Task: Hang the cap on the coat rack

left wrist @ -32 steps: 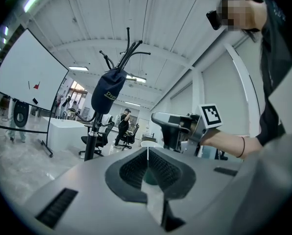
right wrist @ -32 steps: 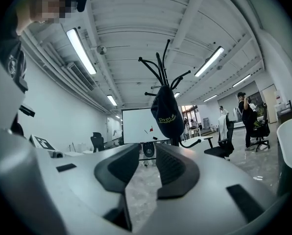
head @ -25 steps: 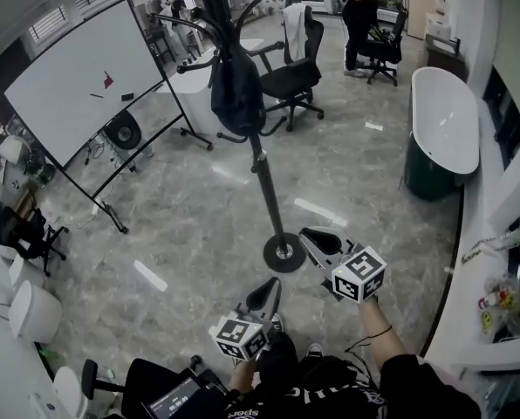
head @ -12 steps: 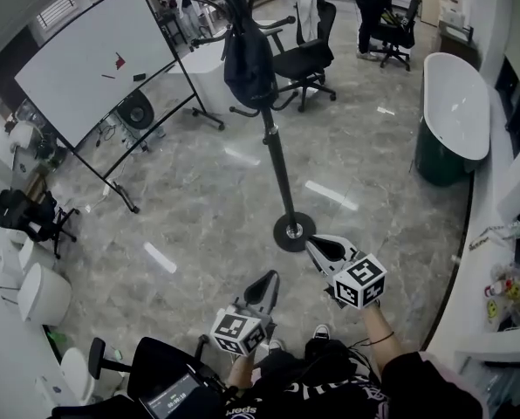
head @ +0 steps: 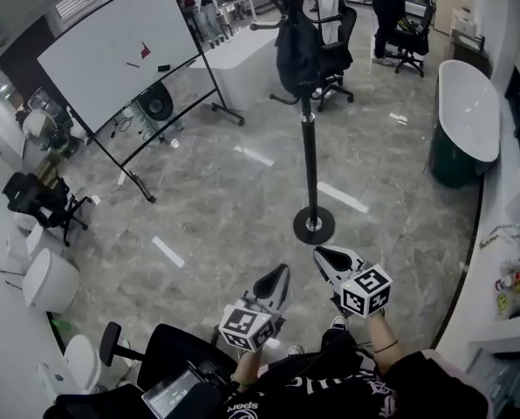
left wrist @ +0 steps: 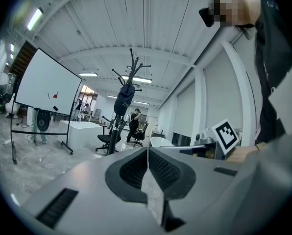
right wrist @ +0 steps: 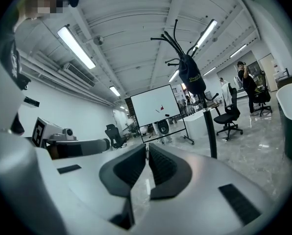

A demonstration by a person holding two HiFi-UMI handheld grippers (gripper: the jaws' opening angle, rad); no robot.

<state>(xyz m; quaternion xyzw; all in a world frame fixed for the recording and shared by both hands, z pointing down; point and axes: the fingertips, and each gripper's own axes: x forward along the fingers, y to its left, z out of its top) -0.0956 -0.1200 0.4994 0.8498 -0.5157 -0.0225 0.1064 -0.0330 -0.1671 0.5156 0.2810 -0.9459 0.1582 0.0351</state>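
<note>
A dark cap (head: 301,52) hangs on the black coat rack (head: 309,155), high on its pole; the left gripper view shows the cap (left wrist: 123,100) and the right gripper view shows the cap (right wrist: 191,78) on the hooks. The rack's round base (head: 314,225) stands on the marble floor. My left gripper (head: 278,274) and right gripper (head: 326,253) are held low, near the person's body, short of the base. Both are shut with nothing between the jaws.
A whiteboard on a wheeled stand (head: 120,55) is at the left. Office chairs (head: 337,55) and a white counter (head: 247,59) stand behind the rack. A white tub-shaped table (head: 467,112) is at the right. A person (head: 387,7) stands far back.
The head view has shifted, so the rack now appears further right and higher. Both grippers stay low and shut, drawn slightly away from the rack's base.
</note>
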